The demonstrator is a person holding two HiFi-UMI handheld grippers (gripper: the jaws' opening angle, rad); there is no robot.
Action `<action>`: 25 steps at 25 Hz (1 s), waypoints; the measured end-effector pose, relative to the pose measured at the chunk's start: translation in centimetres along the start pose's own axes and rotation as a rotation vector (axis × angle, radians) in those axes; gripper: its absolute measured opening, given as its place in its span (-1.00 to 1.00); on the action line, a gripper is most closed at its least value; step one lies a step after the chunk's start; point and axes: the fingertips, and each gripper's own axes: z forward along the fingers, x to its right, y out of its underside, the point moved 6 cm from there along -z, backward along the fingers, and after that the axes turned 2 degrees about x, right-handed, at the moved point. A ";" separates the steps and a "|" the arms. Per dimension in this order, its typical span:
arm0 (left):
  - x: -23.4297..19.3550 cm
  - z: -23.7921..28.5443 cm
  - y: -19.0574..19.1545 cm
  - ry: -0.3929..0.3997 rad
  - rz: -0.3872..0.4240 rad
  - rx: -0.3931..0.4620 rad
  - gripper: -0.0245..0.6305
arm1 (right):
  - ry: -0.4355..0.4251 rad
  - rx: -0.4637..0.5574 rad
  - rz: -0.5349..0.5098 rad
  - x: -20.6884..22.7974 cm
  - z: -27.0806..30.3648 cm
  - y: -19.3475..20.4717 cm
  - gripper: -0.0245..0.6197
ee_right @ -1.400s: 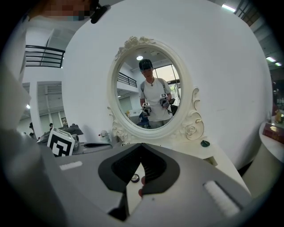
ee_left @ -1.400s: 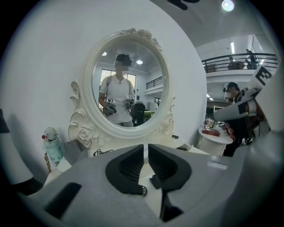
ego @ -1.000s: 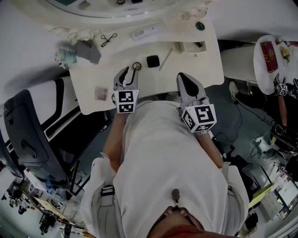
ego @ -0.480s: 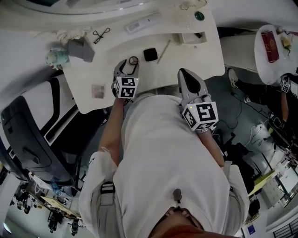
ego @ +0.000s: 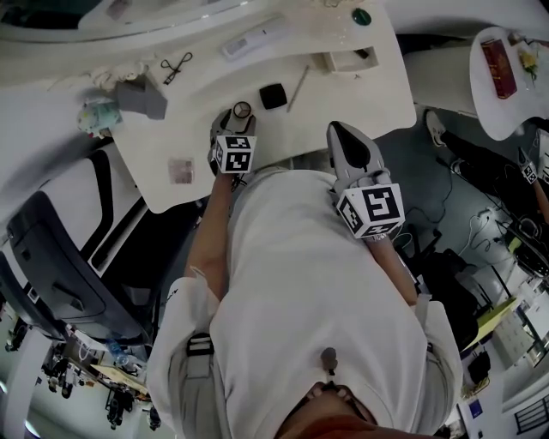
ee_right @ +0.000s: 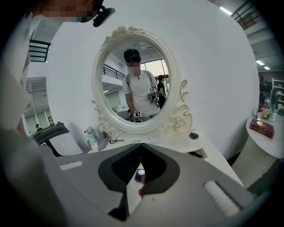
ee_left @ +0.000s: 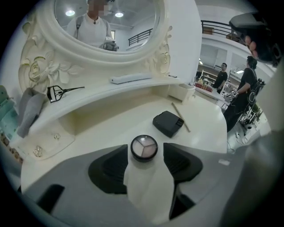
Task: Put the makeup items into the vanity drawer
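Note:
A round eyeshadow compact [ee_left: 144, 147] [ego: 243, 110] lies on the white vanity top [ego: 343, 103]. It sits between the fingertips of my left gripper [ee_left: 145, 150] [ego: 233, 120], with a gap on each side. That gripper's jaws have just been opening and stand open. A black square compact [ee_left: 168, 123] [ego: 273, 96] and a thin stick [ee_left: 180, 117] [ego: 300, 86] lie just beyond. My right gripper [ee_right: 141, 146] [ego: 337, 130] hovers at the table's near edge with its tips together. Something small and dark shows behind the tips; I cannot tell what.
On the raised shelf lie an eyelash curler [ego: 174, 67], a long white item [ego: 253, 39] and a green round thing [ego: 361, 16]. A small open box [ego: 347, 58] sits at the right. A grey pouch [ego: 141, 99], a black chair [ego: 51, 257] and a side table [ego: 480, 94] stand around.
My left gripper has come down to the vanity top and opened its jaws; the round compact now rests on the table between them. The right gripper has stayed put.

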 end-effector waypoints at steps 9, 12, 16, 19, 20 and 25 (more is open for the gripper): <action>0.0 1.4 0.1 -0.024 0.002 -0.052 -0.25 | 0.019 -0.006 0.009 1.0 -0.2 0.1 -0.90; -0.1 1.3 0.3 -0.034 -0.033 -0.055 -0.27 | 0.018 -0.004 0.007 1.3 -0.4 0.1 -0.90; 0.0 0.6 0.1 -0.042 -0.033 -0.044 -0.27 | 0.008 0.000 0.007 1.7 -0.6 0.1 -0.90; 0.2 -0.1 0.0 -0.052 -0.065 -0.030 -0.27 | -0.006 0.003 0.008 2.1 -0.9 0.1 -0.90; 0.3 -0.4 -0.1 -0.057 -0.080 -0.025 -0.27 | -0.013 0.004 0.009 2.3 -1.0 0.1 -0.90; 1.6 -1.8 -1.2 -0.081 -0.119 0.020 -0.27 | -0.057 0.016 0.003 3.1 -1.7 -0.2 -0.90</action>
